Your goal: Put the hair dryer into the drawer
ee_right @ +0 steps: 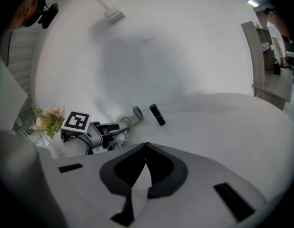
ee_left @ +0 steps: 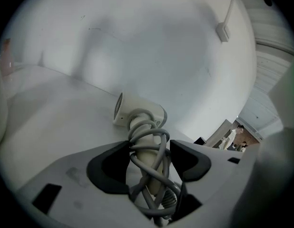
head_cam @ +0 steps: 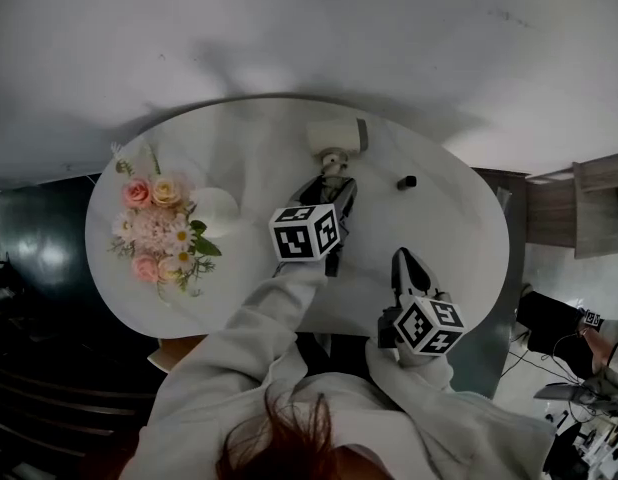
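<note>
The white hair dryer (head_cam: 335,138) lies on the far part of the round white table (head_cam: 459,218), with its grey cord wound round the handle. In the left gripper view the hair dryer (ee_left: 137,114) points its head away, and its wrapped handle fills the gap between the jaws. My left gripper (ee_left: 150,146) has both pads against the cord loops. The head view shows the left gripper (head_cam: 334,175) reaching over the handle. My right gripper (head_cam: 402,258) rests near the table's front right, jaws together and empty; its own view confirms the right gripper (ee_right: 146,147) shut. No drawer is identifiable.
A small black cylinder (head_cam: 407,181) lies right of the dryer. A bouquet of pink and white flowers (head_cam: 159,233) takes the table's left side. A wooden cabinet (head_cam: 599,203) stands beyond the table's right edge. A person stands far off at the right (ee_right: 273,27).
</note>
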